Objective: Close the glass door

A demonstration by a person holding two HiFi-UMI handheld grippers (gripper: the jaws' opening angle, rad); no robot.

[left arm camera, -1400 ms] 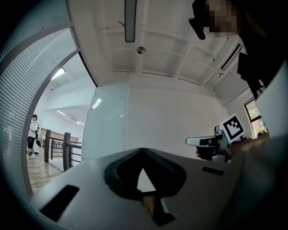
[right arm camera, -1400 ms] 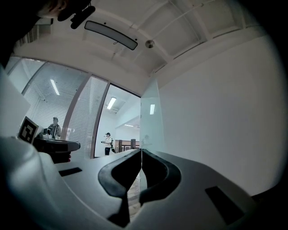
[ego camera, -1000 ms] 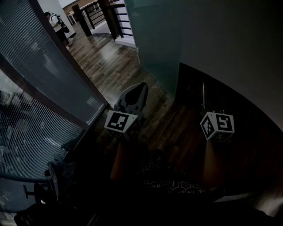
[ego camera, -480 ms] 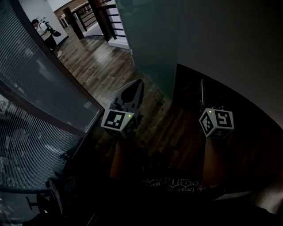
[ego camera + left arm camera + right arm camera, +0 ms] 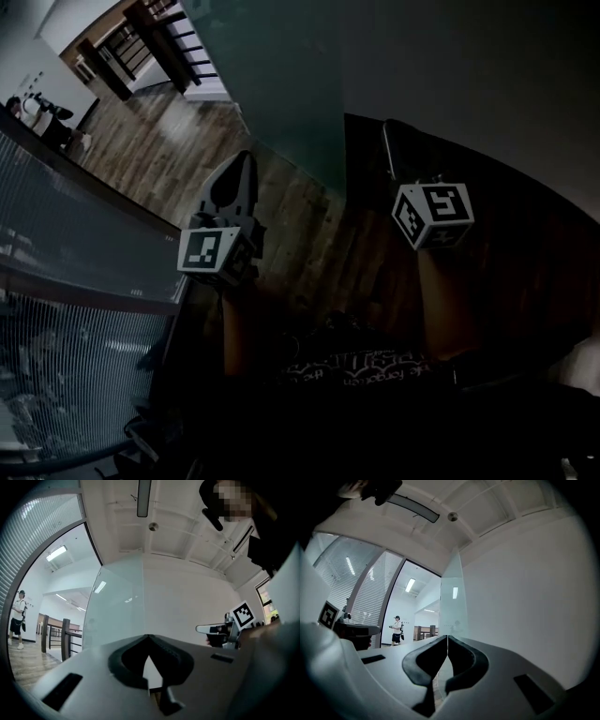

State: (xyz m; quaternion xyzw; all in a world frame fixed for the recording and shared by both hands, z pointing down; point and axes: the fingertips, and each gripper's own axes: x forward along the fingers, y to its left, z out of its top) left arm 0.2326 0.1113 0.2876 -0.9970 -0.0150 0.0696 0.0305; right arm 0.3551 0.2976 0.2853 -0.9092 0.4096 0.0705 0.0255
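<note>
The frosted glass door (image 5: 281,84) stands open ahead, its panel edge-on beside the white wall; it also shows in the left gripper view (image 5: 119,606) and the right gripper view (image 5: 452,606). My left gripper (image 5: 239,167) points toward the door's lower edge, jaws shut on nothing (image 5: 147,638). Further right, my right gripper (image 5: 386,136) is held near the wall, its jaws also shut and empty (image 5: 447,637). Neither gripper touches the door. Each gripper appears in the other's view: the right gripper (image 5: 218,630) and the left gripper (image 5: 354,630).
A glass partition with blinds (image 5: 84,216) runs along the left. A white wall (image 5: 487,84) fills the right. Dark wooden floor (image 5: 159,141) leads through the doorway to a stair railing (image 5: 141,28). A person (image 5: 397,630) stands beyond the doorway.
Both grippers have shifted up and left in the head view, closer to the door's lower edge. The view has swung, so the far person has slid toward the left edge.
</note>
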